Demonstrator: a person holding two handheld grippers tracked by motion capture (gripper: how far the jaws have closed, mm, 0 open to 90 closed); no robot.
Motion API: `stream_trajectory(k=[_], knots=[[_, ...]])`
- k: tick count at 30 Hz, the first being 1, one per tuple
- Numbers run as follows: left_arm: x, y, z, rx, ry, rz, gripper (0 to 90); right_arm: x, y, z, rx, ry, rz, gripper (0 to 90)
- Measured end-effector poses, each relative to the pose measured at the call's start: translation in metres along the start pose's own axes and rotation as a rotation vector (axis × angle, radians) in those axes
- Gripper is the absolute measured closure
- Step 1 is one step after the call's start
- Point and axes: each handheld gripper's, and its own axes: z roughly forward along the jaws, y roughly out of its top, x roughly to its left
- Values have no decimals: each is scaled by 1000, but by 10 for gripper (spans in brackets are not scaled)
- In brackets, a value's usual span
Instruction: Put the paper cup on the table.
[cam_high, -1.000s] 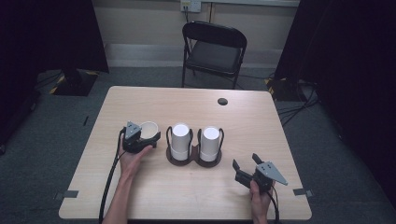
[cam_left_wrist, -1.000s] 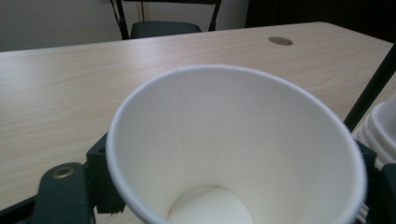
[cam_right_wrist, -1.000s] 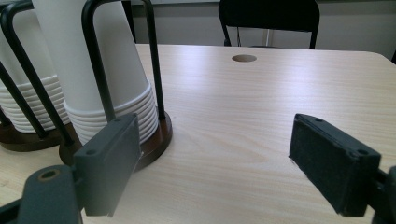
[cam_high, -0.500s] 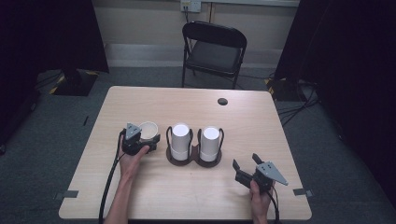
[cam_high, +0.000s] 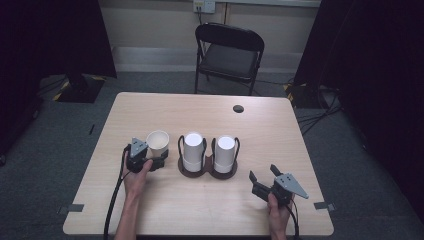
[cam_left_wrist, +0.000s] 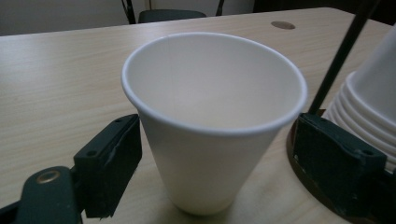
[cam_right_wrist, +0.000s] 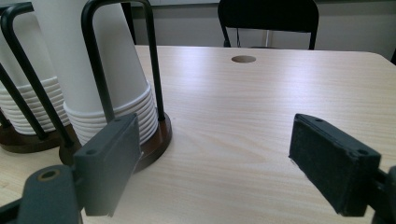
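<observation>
Standing upright on the table (cam_high: 165, 210), the paper cup (cam_high: 157, 144) sits just left of the cup holder (cam_high: 208, 169), between my left tongs (cam_high: 161, 163), whose jaws have just opened and are clear of its sides. My right tongs (cam_high: 264, 178) rest apart and empty, near the holder's right.

high view down over the whole table (cam_high: 150, 210); two low gripper views up close, sharing the cup holder (cam_right_wrist: 140, 140)
</observation>
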Motion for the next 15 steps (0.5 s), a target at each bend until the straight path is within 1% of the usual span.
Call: stream_trajectory(k=[1, 3, 5, 8, 10, 13, 15], knots=[[0, -2, -2, 5, 0, 4, 157, 0, 0, 0, 0, -1, 2, 159], [-2, -5, -6, -7, -10, -15, 157, 0, 0, 0, 0, 0, 1, 159], [-4, -7, -11, -10, -6, -23, 158, 0, 0, 0, 0, 0, 1, 159], [-9, -10, -19, -23, -3, -22, 158, 0, 0, 0, 0, 0, 2, 159], [-13, -12, -25, -34, 4, -19, 158, 0, 0, 0, -3, -1, 2, 159], [-23, -16, -33, -51, -6, -25, 158, 0, 0, 0, -3, -1, 3, 159], [-31, -19, -39, -47, -15, -12, 158, 0, 0, 0, -3, -1, 2, 159]])
